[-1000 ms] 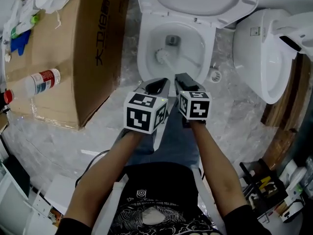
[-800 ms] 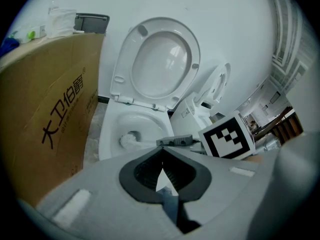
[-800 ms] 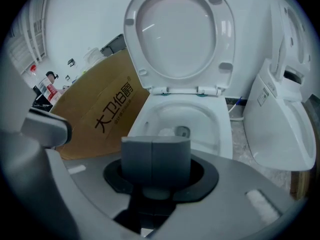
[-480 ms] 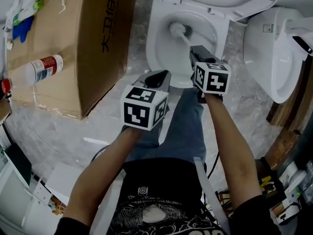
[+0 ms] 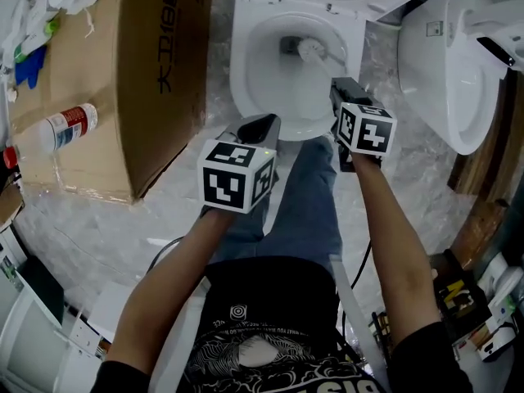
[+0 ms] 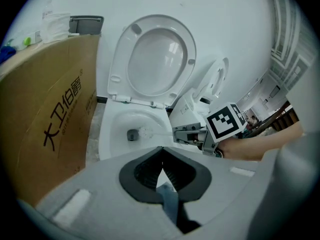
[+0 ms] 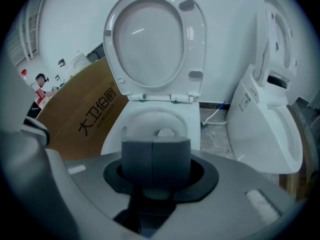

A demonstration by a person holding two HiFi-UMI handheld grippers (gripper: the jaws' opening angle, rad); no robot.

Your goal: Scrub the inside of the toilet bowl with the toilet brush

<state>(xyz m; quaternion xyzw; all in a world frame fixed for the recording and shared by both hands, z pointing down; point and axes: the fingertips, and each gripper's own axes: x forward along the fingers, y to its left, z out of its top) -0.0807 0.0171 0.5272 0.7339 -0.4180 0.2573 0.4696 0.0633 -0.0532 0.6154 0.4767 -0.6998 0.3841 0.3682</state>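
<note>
Toilet brush (image 5: 311,51) in bowl (image 5: 244,65); right tool (image 5: 341,85) grips it.

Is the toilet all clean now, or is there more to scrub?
Done: the seat is up and the toilet brush is inside the toilet bowl. In hand: the right gripper is shut on its handle, bristles near the drain; the left gripper is shut, empty. Left: likely the bowl's walls; the pictures cannot show how clean it is.

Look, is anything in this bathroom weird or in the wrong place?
Yes. A second toilet stands right beside the middle toilet, and a big cardboard box crowds its other side. A bottle lies on its side on the box. It looks more like storage than a bathroom.
</note>
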